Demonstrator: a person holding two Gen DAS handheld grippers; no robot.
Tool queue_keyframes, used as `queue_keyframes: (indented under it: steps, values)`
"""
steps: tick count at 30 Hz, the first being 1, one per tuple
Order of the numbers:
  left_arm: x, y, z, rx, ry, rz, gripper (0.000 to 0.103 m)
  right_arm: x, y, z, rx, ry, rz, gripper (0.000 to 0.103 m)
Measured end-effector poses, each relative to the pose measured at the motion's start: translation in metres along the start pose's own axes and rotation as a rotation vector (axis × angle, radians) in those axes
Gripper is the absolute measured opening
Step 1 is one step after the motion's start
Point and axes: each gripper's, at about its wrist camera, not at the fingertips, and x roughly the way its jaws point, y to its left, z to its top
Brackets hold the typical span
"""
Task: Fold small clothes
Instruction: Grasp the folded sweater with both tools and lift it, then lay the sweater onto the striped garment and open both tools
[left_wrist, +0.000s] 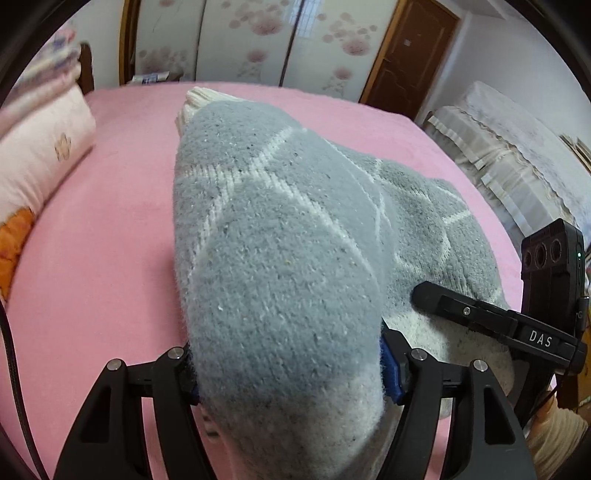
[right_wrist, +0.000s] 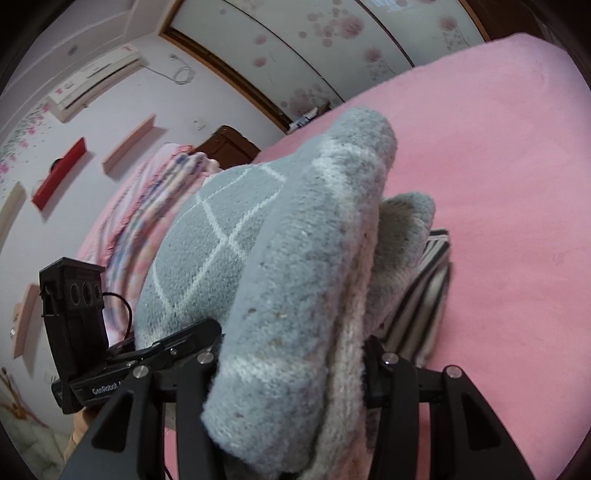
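A grey sock (left_wrist: 273, 236) with thin white diamond lines and a cream toe lies over the pink bed. My left gripper (left_wrist: 288, 373) is shut on its near end, and the sock bulges up between the fingers. A second layer of the same grey knit (left_wrist: 436, 229) lies to the right, with my right gripper's finger (left_wrist: 461, 310) resting on it. In the right wrist view my right gripper (right_wrist: 291, 373) is shut on the grey sock (right_wrist: 295, 266), folded double and thick. My left gripper (right_wrist: 173, 343) shows at the left, under the sock.
The pink bed sheet (left_wrist: 110, 229) spreads all around. A pale pillow (left_wrist: 40, 155) and folded bedding lie at the left. A black and white striped cloth (right_wrist: 424, 295) lies under the sock. Covered furniture (left_wrist: 509, 162) stands right of the bed.
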Motion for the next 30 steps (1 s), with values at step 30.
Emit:
queue_keyframes:
  steps: [30]
  values:
    - [0.047,0.031,-0.055,0.033,-0.137,0.276,0.103,0.036,-0.028,-0.028,-0.208,0.029,-0.267,0.071]
